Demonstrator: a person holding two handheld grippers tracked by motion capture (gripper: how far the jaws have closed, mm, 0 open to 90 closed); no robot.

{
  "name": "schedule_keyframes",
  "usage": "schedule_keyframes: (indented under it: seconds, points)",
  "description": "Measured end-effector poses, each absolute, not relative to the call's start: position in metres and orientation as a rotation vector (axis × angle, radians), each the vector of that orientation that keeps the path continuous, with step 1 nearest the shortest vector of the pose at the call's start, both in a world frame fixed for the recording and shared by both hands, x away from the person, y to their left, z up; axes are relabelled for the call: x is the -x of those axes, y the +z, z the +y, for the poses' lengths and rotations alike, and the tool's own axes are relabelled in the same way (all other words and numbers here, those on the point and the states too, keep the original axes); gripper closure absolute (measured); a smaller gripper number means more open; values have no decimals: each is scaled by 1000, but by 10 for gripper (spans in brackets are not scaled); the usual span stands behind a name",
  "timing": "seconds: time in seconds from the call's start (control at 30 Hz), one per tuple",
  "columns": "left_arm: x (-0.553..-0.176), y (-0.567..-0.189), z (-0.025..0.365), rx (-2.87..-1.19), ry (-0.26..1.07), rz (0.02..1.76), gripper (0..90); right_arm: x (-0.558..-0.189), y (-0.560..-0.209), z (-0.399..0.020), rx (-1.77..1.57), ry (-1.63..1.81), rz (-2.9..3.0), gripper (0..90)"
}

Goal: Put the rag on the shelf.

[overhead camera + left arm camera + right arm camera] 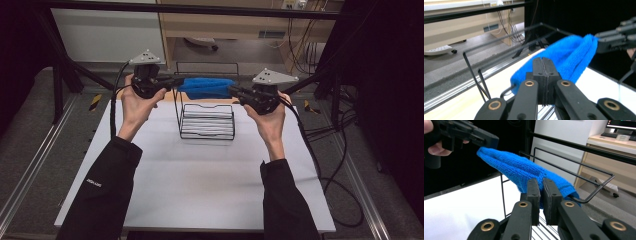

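The thick blue terry cloth hangs stretched between the two grippers, held in the air just above the black wire rack that stands at the far middle of the white tabletop; it looks folded or bunched lengthwise into a soft roll.

The left gripper has its jaws pressed together on one end of the cloth; in the left gripper view the two black pads meet with almost no gap, and the blue pile sits right behind them, so the grip seems to be on a thin edge. The right gripper pinches the opposite end; in the right gripper view a narrow slit stays between the pads, with cloth bulging just past them.

The step in hand appears to be draping or laying the cloth onto the rack; to do it well, both ends should stay level and lightly taut so the roll does not sag and catch on the rack's upper rail; the hands would best lower together, keeping the cloth centred over the wires; a thin pinch like the left one could slip if the pull grows uneven, so gentle tension seems wiser than a hard stretch.

The cloth is plush and looped, matt, limp; it will yield and cling slightly to wire. The rack is thin, rigid rod, bent into a tall back frame and a low ribbed bed; the table is smooth and flat.
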State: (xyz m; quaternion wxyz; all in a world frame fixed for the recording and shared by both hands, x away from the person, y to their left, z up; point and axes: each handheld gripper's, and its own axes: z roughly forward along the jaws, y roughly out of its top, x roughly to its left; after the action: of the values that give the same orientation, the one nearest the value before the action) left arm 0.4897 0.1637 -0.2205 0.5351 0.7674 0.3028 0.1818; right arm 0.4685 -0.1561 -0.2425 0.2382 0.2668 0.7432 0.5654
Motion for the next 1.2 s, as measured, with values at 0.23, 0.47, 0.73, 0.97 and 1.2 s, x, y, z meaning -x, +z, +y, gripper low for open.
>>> schedule_keyframes:
  seconds: [0.23,0.47,0.73,0.97,1.2]
  points:
    - [-487,-231,164,-1862,433,711,900,-467,-243,-158,-728,1536,2066,774]
    - [-484,-240,161,-1900,459,706,900,-459,-238,-162,-741,1604,2037,548]
    - [-484,-249,157,-1924,490,696,900,-465,-245,-153,-794,1591,2088,812]
    - [-488,-260,154,-1927,494,706,900,-478,-267,-153,-916,1531,2105,875]
    - [-488,-261,152,-1927,492,703,900,-480,-270,-155,-923,1538,2098,852]
